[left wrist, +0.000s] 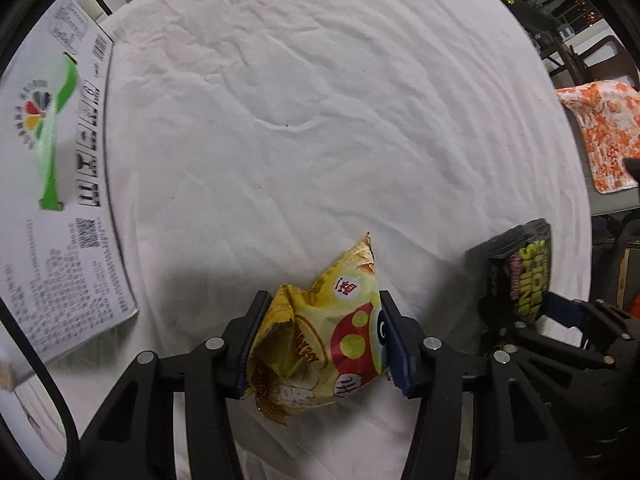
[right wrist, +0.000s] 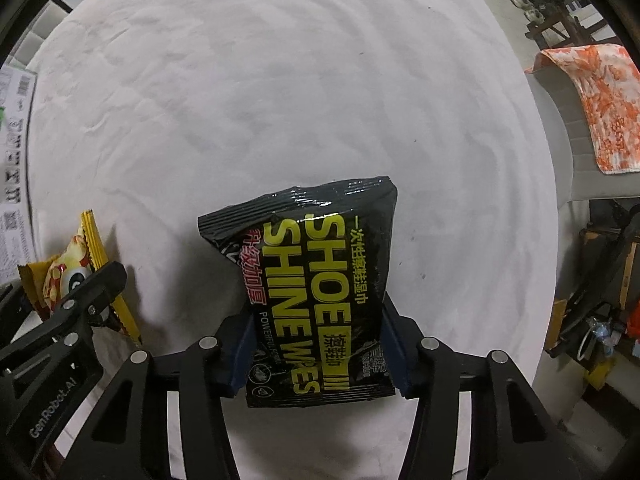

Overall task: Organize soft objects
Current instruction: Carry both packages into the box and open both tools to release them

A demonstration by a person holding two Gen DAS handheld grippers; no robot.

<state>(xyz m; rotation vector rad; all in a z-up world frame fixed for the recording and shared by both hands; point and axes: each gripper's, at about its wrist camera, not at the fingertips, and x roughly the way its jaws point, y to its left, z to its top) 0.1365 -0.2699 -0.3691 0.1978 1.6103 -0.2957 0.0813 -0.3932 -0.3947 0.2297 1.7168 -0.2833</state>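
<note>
My left gripper [left wrist: 320,344] is shut on a crumpled yellow snack bag [left wrist: 320,336] with a red mushroom print, held just above the white sheet [left wrist: 304,120]. My right gripper [right wrist: 316,348] is shut on a black "Shoe Shine Wipes" pack [right wrist: 316,280] with yellow lettering, also held over the sheet. The wipes pack shows at the right of the left wrist view [left wrist: 520,272]. The snack bag shows at the left of the right wrist view [right wrist: 68,272]. The two grippers are side by side, close together.
A white cardboard box [left wrist: 52,184] with green and black print stands at the left on the sheet. An orange floral cloth [right wrist: 596,104] lies on a grey chair beyond the right edge. Dark clutter [right wrist: 600,312] sits at the far right.
</note>
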